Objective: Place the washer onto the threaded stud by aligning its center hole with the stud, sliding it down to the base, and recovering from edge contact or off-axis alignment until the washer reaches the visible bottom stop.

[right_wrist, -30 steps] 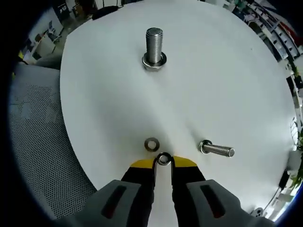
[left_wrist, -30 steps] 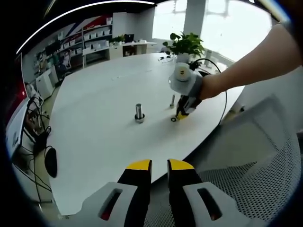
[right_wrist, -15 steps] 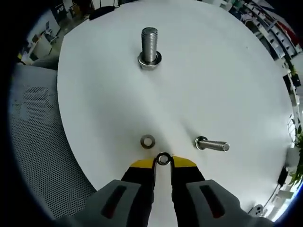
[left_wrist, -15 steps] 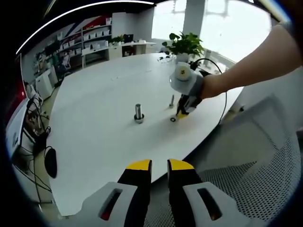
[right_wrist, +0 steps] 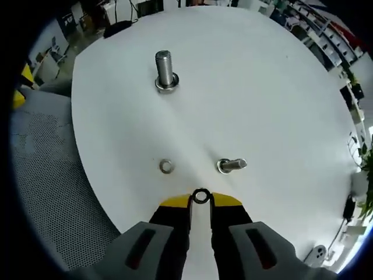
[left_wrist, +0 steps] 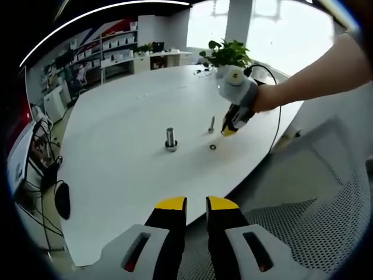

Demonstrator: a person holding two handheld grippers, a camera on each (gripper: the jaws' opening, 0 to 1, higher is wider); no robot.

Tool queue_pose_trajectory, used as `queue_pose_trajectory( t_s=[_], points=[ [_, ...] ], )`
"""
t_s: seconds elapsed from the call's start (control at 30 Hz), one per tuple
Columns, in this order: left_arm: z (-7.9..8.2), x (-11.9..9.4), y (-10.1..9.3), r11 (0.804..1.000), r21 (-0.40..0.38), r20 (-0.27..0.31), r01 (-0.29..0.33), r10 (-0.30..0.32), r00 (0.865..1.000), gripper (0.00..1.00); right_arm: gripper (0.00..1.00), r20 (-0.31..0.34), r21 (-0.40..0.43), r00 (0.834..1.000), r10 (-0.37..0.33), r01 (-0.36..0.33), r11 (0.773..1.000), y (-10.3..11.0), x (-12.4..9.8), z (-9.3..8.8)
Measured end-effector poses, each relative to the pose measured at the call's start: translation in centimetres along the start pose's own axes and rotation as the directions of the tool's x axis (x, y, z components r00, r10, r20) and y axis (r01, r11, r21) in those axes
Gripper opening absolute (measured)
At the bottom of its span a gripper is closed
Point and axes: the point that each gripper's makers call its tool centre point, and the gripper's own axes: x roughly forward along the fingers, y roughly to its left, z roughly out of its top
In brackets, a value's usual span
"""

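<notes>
A big threaded stud [right_wrist: 165, 71] stands upright on the white table [right_wrist: 262, 87] with a washer at its base; the left gripper view shows the stud [left_wrist: 171, 139] mid-table. My right gripper [right_wrist: 201, 198] is shut on a small dark washer [right_wrist: 201, 195], held at its tips above the table. In the left gripper view the right gripper [left_wrist: 228, 130] hangs above the table, right of the stud. A loose washer [right_wrist: 166, 166] lies flat on the table, and a smaller bolt [right_wrist: 231, 165] lies beside it. My left gripper [left_wrist: 196, 203] hovers off the table's near edge, jaws close together, holding nothing.
A mesh office chair [left_wrist: 303, 233] sits under my left gripper, also seen as a mesh chair [right_wrist: 46, 192] at the table's edge. A potted plant [left_wrist: 229, 55] and a cable stand at the table's far side. Shelves and desks line the back wall.
My right gripper has lifted up and away from the table with the washer in it; the stud, loose washer and bolt look smaller and farther. The left gripper has not moved.
</notes>
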Motion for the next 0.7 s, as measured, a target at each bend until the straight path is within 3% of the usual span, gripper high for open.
queue_pose_trajectory(
  t_s=[0.33, 0.7],
  points=[
    [0.0, 0.0, 0.0, 1.000, 0.001, -0.004, 0.000, 0.000, 1.000, 0.11, 0.14, 0.036, 0.075, 0.999, -0.031, 0.028, 0.997, -2.2, -1.6, -0.7],
    [-0.1, 0.1, -0.1, 1.000, 0.002, -0.009, 0.002, -0.002, 1.000, 0.11, 0.14, 0.148, 0.077, 0.987, -0.056, 0.045, 0.996, -3.7, -3.5, 2.3]
  ],
)
